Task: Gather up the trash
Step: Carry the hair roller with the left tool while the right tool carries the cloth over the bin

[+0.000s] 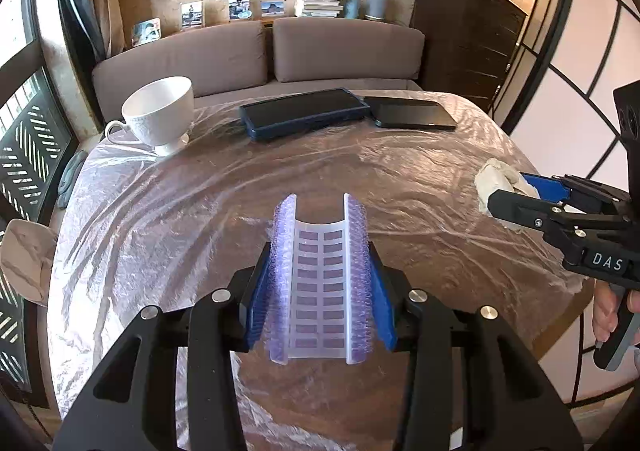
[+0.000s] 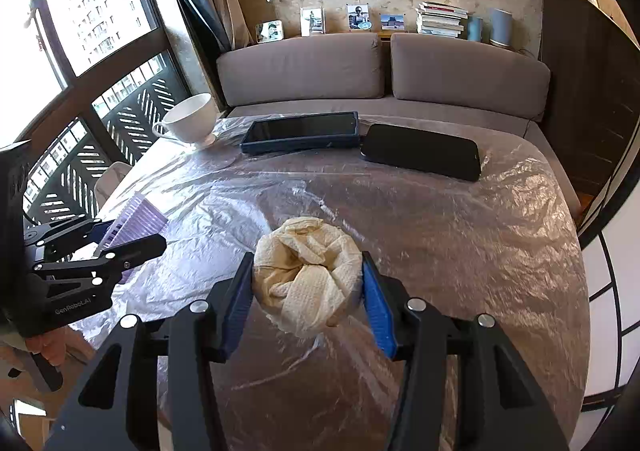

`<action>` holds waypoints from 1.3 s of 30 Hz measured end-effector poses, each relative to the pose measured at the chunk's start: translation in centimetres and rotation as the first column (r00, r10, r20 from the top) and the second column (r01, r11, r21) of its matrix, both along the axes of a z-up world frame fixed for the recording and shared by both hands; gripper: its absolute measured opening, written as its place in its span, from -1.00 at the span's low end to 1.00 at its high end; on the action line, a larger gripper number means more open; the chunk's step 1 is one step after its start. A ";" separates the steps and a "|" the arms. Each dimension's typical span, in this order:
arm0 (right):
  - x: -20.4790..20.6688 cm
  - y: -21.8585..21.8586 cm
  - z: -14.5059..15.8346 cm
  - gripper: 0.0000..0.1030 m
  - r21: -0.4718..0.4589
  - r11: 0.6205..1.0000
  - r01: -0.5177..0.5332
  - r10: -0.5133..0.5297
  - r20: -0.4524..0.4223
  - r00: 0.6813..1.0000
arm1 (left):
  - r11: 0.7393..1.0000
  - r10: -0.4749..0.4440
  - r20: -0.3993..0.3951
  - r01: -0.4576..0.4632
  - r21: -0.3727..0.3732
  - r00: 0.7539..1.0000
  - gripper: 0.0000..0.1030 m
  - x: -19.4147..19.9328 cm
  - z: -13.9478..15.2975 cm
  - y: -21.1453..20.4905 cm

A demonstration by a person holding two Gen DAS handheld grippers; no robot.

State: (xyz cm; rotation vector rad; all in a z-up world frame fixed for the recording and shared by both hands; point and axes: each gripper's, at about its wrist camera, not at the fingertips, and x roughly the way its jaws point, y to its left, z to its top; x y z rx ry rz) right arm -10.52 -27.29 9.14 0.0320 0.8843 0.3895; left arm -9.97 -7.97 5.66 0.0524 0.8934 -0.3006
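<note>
My left gripper [image 1: 320, 283] is shut on a translucent purple plastic tray piece [image 1: 320, 275] with a grid of slots, held just above the plastic-covered round table [image 1: 200, 203]. It also shows at the left of the right wrist view [image 2: 132, 221]. My right gripper [image 2: 308, 283] is shut on a crumpled cream paper towel wad [image 2: 308, 275], held low over the table. In the left wrist view the wad [image 1: 496, 181] and the right gripper [image 1: 520, 191] sit at the table's right edge.
A white teacup [image 1: 160, 111] stands at the far left of the table. A blue-cased tablet [image 1: 304, 113] and a black phone [image 1: 412, 113] lie at the far side. A grey sofa [image 1: 260, 51] is behind, a window with a railing is left, and a dark cabinet [image 1: 464, 31] is right.
</note>
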 end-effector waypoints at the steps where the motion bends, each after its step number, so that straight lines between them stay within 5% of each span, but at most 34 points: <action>1: -0.3 0.0 0.1 -0.02 0.001 1.000 -0.001 0.001 0.000 1.000 | 1.000 -0.005 0.000 0.005 0.000 1.000 -0.13 -0.3 0.0 -0.1; 39: -13.9 -2.2 -0.9 -0.02 0.001 0.994 -0.113 0.112 -0.127 0.986 | 0.979 -0.199 -0.075 0.201 0.032 0.977 -0.13 -12.2 -1.1 -3.9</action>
